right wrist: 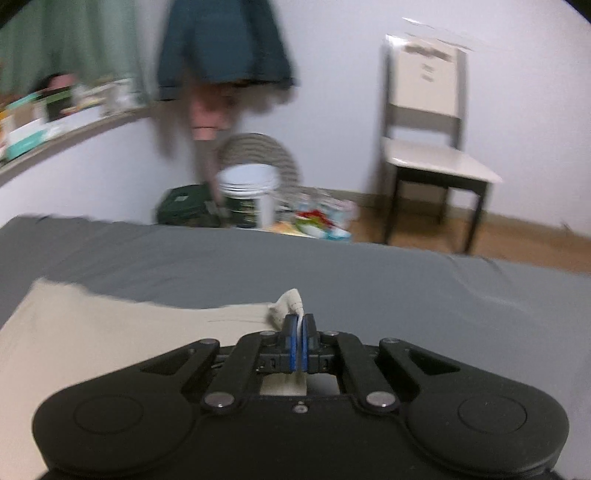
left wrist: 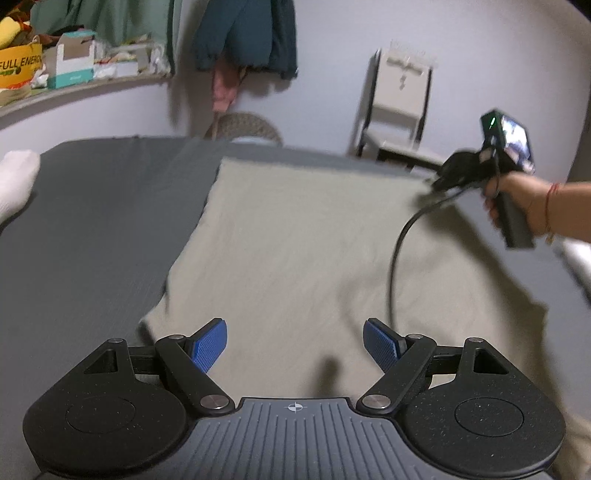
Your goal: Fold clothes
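Lighting was dim, even and indoor, casting soft shadows on the cloth (left wrist: 295,240). Fisheye distortion bent the shelf (left wrist: 85,88) and darkened the corners. Motion blur smeared the right wrist view, especially its upper left.

both wrist views low over bed (left wrist: 110,221), facing chair (right wrist: 424,147)

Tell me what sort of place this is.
Likely a bedroom at home: a beige garment lies on a grey-sheeted bed, clothes hang on the wall, and a chair stands beside a cluttered shelf.
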Demonstrator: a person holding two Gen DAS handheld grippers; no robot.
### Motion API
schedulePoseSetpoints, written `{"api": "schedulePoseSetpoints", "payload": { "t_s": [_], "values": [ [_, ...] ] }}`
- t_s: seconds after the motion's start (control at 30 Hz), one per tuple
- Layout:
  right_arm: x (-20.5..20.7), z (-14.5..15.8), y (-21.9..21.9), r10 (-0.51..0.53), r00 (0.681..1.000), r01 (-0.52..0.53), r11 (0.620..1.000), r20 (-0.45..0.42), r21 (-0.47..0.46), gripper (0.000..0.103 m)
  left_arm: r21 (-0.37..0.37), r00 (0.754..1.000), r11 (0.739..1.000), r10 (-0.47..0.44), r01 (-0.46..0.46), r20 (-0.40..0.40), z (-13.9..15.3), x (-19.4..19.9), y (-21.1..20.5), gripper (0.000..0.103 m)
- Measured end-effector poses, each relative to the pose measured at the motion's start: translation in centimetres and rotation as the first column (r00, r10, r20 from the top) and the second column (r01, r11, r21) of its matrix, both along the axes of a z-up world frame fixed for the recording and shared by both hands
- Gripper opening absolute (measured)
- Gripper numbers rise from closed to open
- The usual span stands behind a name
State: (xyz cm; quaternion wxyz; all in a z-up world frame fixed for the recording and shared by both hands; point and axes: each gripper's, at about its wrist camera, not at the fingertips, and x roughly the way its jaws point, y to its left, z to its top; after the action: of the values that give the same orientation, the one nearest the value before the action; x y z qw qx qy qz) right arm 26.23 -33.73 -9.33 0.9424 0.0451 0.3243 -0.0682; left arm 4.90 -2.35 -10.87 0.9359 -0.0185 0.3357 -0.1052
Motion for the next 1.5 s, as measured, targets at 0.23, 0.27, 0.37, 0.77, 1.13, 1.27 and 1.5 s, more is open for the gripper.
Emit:
{"api": "schedulePoseSetpoints", "payload": {
  "t_s": [0.23,0.27,0.37,0.77,1.13,1.27,1.5],
  "values": [
    [2.1,-2.9,-1.9,-0.133,0.989,0.138,0.988,-0.066,0.076,0.008,0.024,0.999,1.0,0.015,-0.014,-0.038,-0.6,0.4,0.0,0.082],
    [2.0,-2.7,-2.2,-0.141,0.988,0.147,0.984,-0.067,0.095,0.01,0.017,0.999,1.0,0.014,-0.013,-0.038,-0.5,0.4,0.1,0.082],
    [1.1,-2.0,-3.3,-0.155,0.985,0.163,0.977,-0.071,0.138,0.033,-0.023,0.999,1.0,0.018,-0.019,-0.043,-0.3,0.4,0.7,0.082],
    [-18.0,-2.2,-3.1,0.04,0.98,0.047,0.907,-0.196,0.419,0.031,-0.037,0.989,0.992,-0.122,0.119,-0.082,-0.9,-2.6,2.1,0.082],
    [-27.9,-1.0,1.8,0.132,0.943,-0.074,0.978,-0.307,0.194,0.02,0.111,0.923,0.917,-0.374,0.382,-0.088,0.2,-7.8,2.4,0.082],
    [-30.4,0.7,3.2,0.118,0.956,-0.069,0.98,-0.269,0.184,0.02,-0.074,0.909,0.914,-0.404,0.398,-0.098,1.2,-8.4,5.7,0.082],
    [-35.0,0.3,8.6,0.203,0.944,-0.145,0.963,-0.259,0.227,0.026,-0.13,0.838,0.85,-0.526,0.511,-0.144,0.7,-10.5,6.8,0.082]
  ]
}}
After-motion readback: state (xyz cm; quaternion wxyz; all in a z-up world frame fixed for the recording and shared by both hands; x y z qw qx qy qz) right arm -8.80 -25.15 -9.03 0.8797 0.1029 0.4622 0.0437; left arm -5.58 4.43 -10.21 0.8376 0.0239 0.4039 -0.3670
